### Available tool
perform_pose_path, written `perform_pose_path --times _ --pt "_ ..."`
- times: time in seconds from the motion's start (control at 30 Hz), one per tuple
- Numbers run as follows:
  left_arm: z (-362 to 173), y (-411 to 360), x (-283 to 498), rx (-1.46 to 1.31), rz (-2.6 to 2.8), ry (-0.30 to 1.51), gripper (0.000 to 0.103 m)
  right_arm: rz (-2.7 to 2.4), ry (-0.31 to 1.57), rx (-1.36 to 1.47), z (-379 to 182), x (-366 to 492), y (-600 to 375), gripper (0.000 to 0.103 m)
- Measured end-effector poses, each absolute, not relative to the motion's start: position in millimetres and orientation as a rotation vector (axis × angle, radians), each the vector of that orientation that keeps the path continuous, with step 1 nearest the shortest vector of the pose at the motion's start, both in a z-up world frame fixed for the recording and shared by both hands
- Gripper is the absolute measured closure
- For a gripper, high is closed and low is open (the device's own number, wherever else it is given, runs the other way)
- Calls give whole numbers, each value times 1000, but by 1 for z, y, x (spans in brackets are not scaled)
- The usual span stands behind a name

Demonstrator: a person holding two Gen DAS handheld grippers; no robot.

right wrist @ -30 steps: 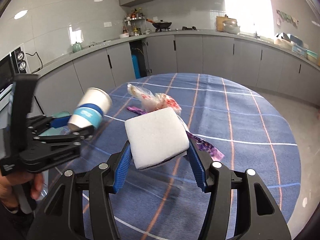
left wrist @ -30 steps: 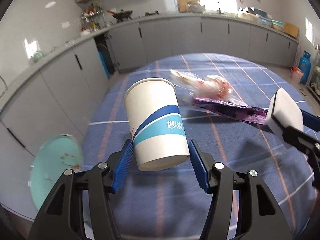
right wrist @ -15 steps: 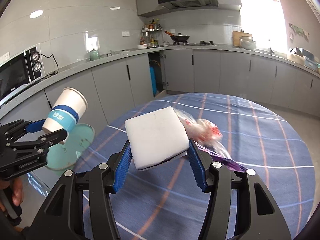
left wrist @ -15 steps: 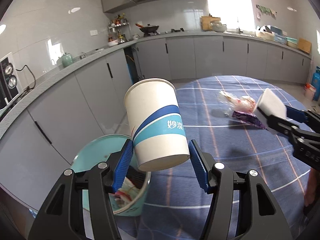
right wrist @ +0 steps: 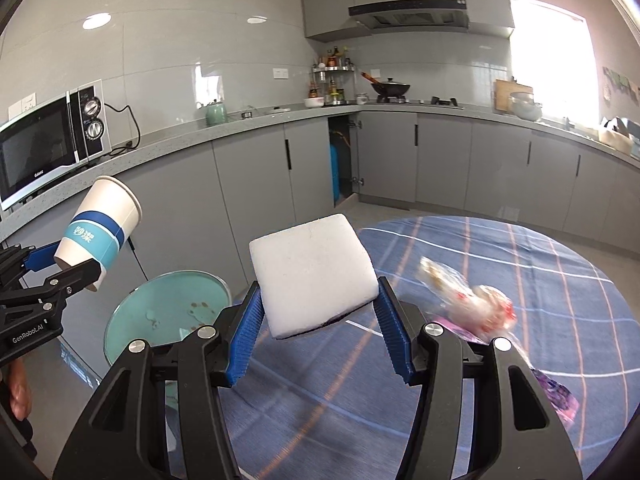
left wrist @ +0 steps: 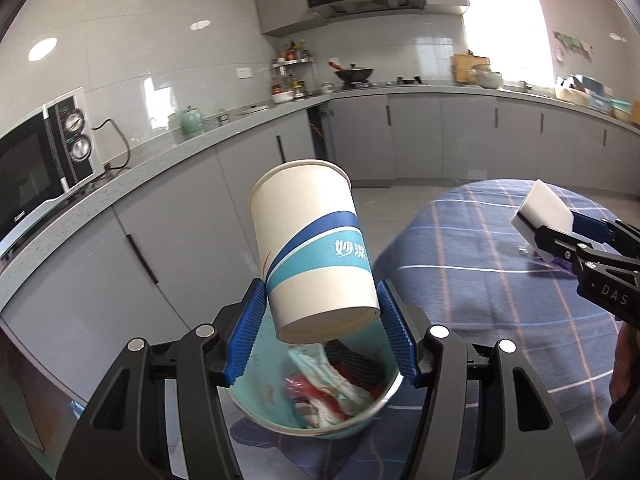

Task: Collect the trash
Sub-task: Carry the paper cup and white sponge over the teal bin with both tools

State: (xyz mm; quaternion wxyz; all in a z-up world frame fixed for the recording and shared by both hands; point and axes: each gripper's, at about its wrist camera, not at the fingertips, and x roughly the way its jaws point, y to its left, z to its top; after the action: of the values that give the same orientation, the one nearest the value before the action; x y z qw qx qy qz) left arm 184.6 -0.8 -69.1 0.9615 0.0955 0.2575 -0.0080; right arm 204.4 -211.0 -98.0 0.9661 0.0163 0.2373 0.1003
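Since a second ago you have swung both grippers away from the middle of the worktop toward its left edge, so the teal bin (left wrist: 320, 408), which then sat off at the lower left of the left wrist view, now lies directly under the cup. Your left gripper (left wrist: 320, 332) has its blue fingers (left wrist: 246, 340) pressed against the base of the paper cup (left wrist: 312, 244), a white cup with a blue and teal band, tilted with its mouth up and away from you (the grip looks unchanged). Below it the bin holds crumpled wrappers in white, red and pale green. Your right gripper (right wrist: 318, 330) has its fingers (right wrist: 394, 336) clamped on the two sides of the white sponge block (right wrist: 312, 276), which lies flat between them and hangs over the left edge of the worktop (right wrist: 560, 264), a round table under a blue checked cloth. From the right wrist view the bin stands on the floor just beside that left edge, below and beside the cup. On the cloth, toward the right side, a clear plastic bag (right wrist: 476, 300) with red print lies blurred, touching a purple wrapper (right wrist: 556, 392) nearer the near edge. Grey cabinets and a microwave (right wrist: 48, 148) run along the wall behind.
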Motion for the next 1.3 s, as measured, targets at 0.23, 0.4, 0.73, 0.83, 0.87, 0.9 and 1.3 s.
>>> perform_pose_path --times 0.23,0.4,0.73,0.83,0.87,0.9,1.3 --pt "-68 32 191 172 39 508 46 234 480 6 -97 220 -179 47" --pt "-68 44 188 172 61 495 47 259 485 -15 -96 227 -159 47" --pt "-74 54 191 164 71 517 49 289 498 -35 -99 235 -137 48" --pt "-80 55 194 167 73 531 49 296 505 -36 -101 236 -133 47" --pt "-80 55 195 164 74 535 49 299 507 -37 -102 236 -132 47" --pt "-81 56 195 164 76 535 49 300 507 -39 -102 237 -131 48" --pt "-75 66 195 134 101 517 49 329 513 -57 -105 242 -111 48"
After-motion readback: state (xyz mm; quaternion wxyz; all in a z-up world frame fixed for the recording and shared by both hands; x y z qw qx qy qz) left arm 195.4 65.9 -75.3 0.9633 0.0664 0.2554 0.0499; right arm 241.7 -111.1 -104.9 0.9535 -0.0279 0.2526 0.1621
